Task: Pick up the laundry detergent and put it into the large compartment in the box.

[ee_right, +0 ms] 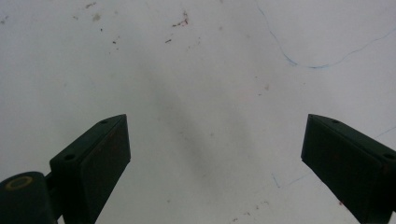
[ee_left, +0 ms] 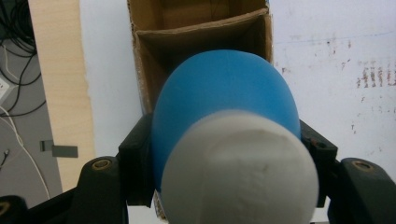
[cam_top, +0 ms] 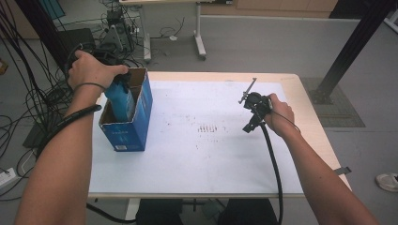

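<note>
I have the left gripper (ee_left: 229, 154) clamped on a blue bottle (ee_left: 224, 102) with a white cap (ee_left: 238, 172); its jaws press the bottle's sides just below the cap. In the left gripper view the cap end faces the camera and the rounded blue body points away, straight down into the open top of the blue carton (ee_left: 205, 32). So the bottle's long axis runs along my jaws and stands close to upright, base first over the opening.

From the high view the bottle (cam_top: 121, 98) is already partly inside the carton (cam_top: 126, 126), which stands upright near the left edge of the counter (cam_top: 211, 159). A cardboard divider crosses the carton's inside, and the bottle sits over the compartment on the near side of it. The relation I care about is whether the base lines up with that compartment and misses the divider and wall; I judge it looks centred enough to go on straight down.

The left hand (cam_top: 91, 70) is plainly the nearer one. The right gripper (cam_top: 251, 124) hangs well apart over bare white counter, jaws wide open with nothing between them.

There is pale print low on the carton's front face, too small for me to read. No label shows on the bottle.
</note>
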A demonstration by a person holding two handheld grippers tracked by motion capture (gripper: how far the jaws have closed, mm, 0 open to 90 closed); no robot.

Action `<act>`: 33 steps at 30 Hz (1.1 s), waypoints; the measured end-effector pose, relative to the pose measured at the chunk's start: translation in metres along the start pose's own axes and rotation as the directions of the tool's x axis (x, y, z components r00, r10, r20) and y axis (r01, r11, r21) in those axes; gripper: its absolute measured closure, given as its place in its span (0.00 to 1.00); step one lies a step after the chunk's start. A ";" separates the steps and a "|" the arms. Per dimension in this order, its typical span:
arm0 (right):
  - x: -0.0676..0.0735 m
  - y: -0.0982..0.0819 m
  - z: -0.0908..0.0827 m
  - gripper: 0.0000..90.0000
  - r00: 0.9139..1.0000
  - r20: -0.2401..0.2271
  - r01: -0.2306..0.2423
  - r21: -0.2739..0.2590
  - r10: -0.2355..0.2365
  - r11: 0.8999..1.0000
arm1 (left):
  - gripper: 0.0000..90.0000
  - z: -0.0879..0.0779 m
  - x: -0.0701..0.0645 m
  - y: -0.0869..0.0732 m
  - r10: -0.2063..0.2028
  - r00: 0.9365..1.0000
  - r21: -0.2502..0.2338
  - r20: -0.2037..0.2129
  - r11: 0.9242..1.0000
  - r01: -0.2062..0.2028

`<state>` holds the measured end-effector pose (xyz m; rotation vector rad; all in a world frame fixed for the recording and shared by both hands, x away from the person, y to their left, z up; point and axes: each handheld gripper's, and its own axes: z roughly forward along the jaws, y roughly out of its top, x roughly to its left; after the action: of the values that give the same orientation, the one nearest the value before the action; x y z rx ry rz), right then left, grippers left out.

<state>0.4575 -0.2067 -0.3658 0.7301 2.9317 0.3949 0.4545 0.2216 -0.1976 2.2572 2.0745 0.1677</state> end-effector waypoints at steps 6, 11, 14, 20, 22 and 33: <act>0.000 0.000 0.001 0.08 1.000 -0.002 -0.002 0.001 0.002 1.000 | 0.42 0.015 0.000 0.000 -0.007 1.000 0.009 0.009 1.000 0.007; -0.001 -0.001 0.001 0.08 1.000 -0.002 -0.004 0.000 0.004 1.000 | 0.42 0.025 0.001 -0.001 -0.017 1.000 0.016 0.009 1.000 0.017; -0.001 -0.001 0.001 0.08 1.000 0.000 -0.004 0.002 0.004 1.000 | 0.42 0.031 0.002 -0.001 -0.021 1.000 0.025 0.012 0.999 0.020; -0.001 -0.002 0.002 0.08 1.000 -0.001 -0.006 0.008 0.006 1.000 | 0.42 0.041 0.005 -0.003 -0.027 0.999 0.034 0.018 0.999 0.027; -0.002 -0.003 0.003 0.08 1.000 -0.002 -0.006 0.007 0.006 1.000 | 0.42 0.044 0.006 -0.003 -0.029 0.999 0.040 0.016 0.999 0.028; -0.001 -0.001 0.004 0.08 1.000 0.000 -0.002 0.015 0.002 1.000 | 0.42 0.058 0.011 -0.005 -0.027 1.000 0.055 0.012 0.998 0.027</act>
<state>0.4584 -0.2065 -0.3700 0.7350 2.9374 0.3728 0.4581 0.2338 -0.2550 2.2532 2.1275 0.0952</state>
